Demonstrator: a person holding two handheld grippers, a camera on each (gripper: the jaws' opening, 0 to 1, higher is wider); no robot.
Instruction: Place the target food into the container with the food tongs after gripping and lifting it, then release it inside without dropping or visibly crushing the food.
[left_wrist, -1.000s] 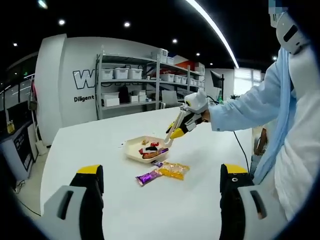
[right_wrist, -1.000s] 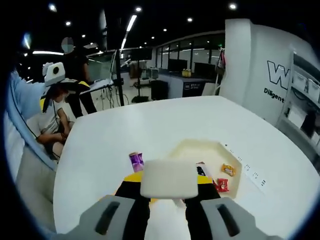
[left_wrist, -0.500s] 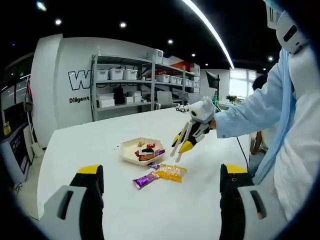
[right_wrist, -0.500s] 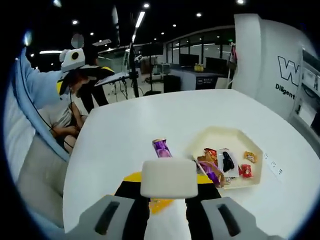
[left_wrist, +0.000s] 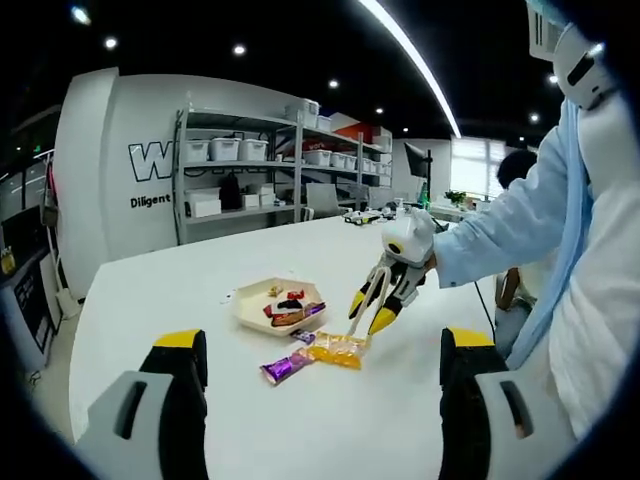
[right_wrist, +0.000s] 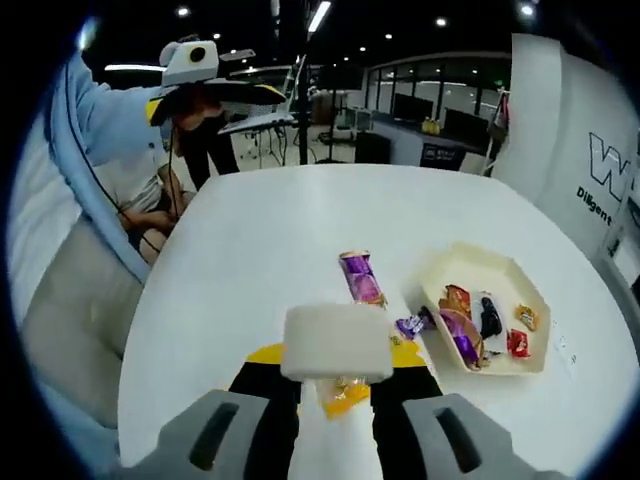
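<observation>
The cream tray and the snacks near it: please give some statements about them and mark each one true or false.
1. The cream tray holds several wrapped snacks. True.
2. The purple packet lies inside the tray. False: it lies on the white table, outside the tray.
3. The tongs in the right gripper point down at the orange packet. True.
4. The left gripper is shut on the purple packet. False: its jaws stand wide apart and hold nothing.

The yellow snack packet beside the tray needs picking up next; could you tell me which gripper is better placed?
Right: the right gripper holds the tongs directly over the yellow packet; the left gripper is empty and further back.
</observation>
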